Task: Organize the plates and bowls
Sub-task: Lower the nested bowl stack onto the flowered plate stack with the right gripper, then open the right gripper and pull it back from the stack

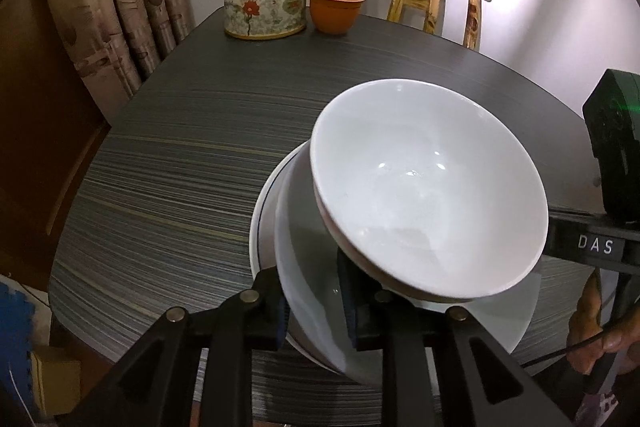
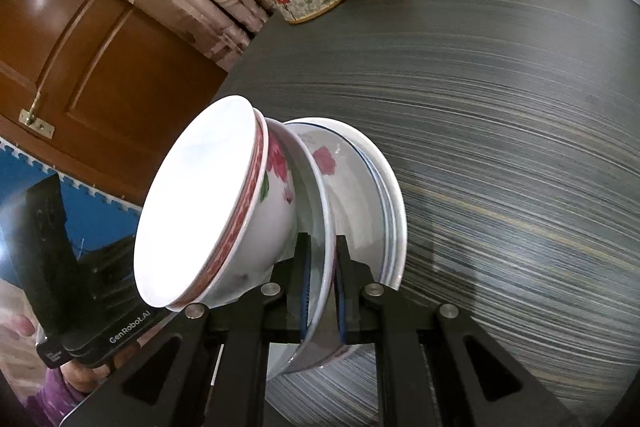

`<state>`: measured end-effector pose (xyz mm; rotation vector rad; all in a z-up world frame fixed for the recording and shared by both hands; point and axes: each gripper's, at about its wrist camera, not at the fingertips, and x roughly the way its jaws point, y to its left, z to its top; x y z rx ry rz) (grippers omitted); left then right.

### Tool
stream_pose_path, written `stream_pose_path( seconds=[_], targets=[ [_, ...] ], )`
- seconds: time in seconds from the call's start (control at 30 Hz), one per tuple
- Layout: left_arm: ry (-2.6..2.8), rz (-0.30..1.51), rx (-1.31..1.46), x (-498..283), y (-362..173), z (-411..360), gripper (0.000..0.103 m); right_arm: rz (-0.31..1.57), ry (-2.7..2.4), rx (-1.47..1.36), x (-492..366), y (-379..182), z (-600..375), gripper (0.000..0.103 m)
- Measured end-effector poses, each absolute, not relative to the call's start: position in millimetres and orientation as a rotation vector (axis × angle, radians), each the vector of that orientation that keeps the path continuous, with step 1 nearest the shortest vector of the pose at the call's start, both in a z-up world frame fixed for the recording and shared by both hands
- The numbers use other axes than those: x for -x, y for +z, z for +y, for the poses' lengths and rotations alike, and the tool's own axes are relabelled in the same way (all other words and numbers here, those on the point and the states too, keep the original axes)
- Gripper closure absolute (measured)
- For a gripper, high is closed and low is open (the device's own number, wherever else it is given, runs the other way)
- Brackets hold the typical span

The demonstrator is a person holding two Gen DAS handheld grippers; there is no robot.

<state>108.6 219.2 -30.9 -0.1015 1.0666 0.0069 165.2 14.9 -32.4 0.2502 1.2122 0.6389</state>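
On the dark table (image 1: 168,155), in the left wrist view, my left tongs (image 1: 316,301) straddle the near rim of a white plate (image 1: 304,247): jaws narrow, a pad on each face, though whether they press I cannot tell. A bowl (image 1: 428,187) sits on that plate, just ahead and to the right of the pads, its mouth tipped toward me. Under the plate I make out one more, blue-lined (image 1: 262,203). One teapot (image 1: 264,3) and one orange cup (image 1: 335,7) stand well apart at the far edge.

In the right wrist view, my right tongs (image 2: 322,291) are clamped on the same plate's rim (image 2: 320,203), which runs straight away from the pads. The bowl (image 2: 224,211), flowered outside, lies just left of them. I count one bowl and at least two plates, and I judge both hands equally near.
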Motion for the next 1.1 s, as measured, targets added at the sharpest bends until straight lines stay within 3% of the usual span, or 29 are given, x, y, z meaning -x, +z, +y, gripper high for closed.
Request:
stream_pose_path(
  seconds=[0.4,0.47,0.73,0.77,0.8,0.87,1.1],
  targets=[
    [0.055,1.059,0.09,-102,-22,226,0.076,1.187,0.66,-0.246,-165,-31,9,0.085],
    [0.064,1.05,0.099,-99,-20,228,0.074,1.179,0.639,-0.232,-165,-28,6,0.078],
    [0.095,0.998,0.103,-83,-3,229,0.072,1.162,0.642,-0.283,-164,-21,-7,0.078],
    [0.101,0.985,0.11,-79,0,229,0.072,1.147,0.628,-0.266,-161,-17,-6,0.074],
    [0.105,0.976,0.112,-75,3,229,0.072,1.12,0.594,-0.243,-156,-13,-8,0.061],
    [0.113,0.96,0.106,-68,8,227,0.072,1.07,0.563,-0.224,-149,-4,-13,0.051],
    [0.145,0.912,0.05,-36,20,203,0.066,0.942,0.468,-0.215,-117,24,-32,0.049]
  ],
)
